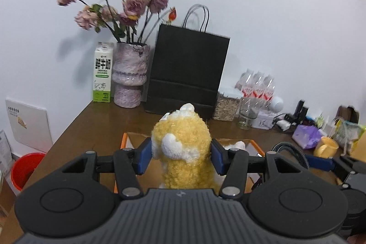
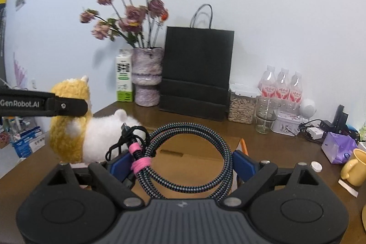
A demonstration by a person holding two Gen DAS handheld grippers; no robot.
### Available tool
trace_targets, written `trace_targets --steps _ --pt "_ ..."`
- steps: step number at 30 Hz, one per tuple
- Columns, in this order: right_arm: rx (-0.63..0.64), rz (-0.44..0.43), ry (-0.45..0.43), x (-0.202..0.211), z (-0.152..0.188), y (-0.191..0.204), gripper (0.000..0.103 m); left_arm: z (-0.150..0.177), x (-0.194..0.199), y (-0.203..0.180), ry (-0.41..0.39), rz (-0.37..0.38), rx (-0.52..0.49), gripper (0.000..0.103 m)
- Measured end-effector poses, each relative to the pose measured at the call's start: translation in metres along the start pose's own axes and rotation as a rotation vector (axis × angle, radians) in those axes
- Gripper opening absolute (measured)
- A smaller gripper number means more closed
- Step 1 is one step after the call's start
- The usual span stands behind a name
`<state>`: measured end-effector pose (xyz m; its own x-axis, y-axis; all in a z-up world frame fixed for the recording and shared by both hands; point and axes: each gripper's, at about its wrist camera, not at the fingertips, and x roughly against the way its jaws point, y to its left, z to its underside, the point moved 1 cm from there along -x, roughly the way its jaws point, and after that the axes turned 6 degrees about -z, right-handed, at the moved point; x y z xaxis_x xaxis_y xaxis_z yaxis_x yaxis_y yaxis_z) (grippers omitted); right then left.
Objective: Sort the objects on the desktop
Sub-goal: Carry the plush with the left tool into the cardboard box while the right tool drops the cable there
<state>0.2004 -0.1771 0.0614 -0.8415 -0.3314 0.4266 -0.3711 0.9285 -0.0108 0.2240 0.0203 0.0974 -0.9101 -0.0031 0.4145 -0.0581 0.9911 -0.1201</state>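
The left tool [image 1: 181, 158] was clamped on the plush toy [image 1: 183, 141]; the right tool [image 2: 181, 165] gripped the coiled cable [image 2: 189, 159]. Both needed steady, level carrying above the counter [image 2: 286, 148].
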Motion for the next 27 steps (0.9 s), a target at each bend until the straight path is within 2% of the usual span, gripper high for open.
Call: trace_targets --steps 7,11,14,19,26,27 --pt "0.007 0.043 0.119 -0.081 -0.019 -0.025 0.092 -0.012 -0.094 -0.003 0.161 -0.007 -0.044 0.053" --pt "0.016 0.058 0.201 -0.126 -0.023 -0.039 0.092 -0.005 -0.142 -0.001 0.256 -0.003 -0.06 0.054" --pt "0.031 0.062 0.272 -0.159 -0.02 -0.046 0.092 0.005 -0.175 0.001 0.334 -0.043 -0.094 0.054" --pt "0.051 0.061 0.374 -0.196 -0.011 -0.06 0.092 0.01 -0.201 0.009 0.383 -0.058 -0.104 0.055" --pt "0.024 0.057 0.468 -0.222 0.003 -0.076 0.092 0.016 -0.219 0.012 0.439 -0.073 -0.135 0.06" --pt "0.014 0.056 0.475 -0.223 0.004 -0.078 0.092 0.017 -0.221 0.012 0.428 -0.075 -0.147 0.06"
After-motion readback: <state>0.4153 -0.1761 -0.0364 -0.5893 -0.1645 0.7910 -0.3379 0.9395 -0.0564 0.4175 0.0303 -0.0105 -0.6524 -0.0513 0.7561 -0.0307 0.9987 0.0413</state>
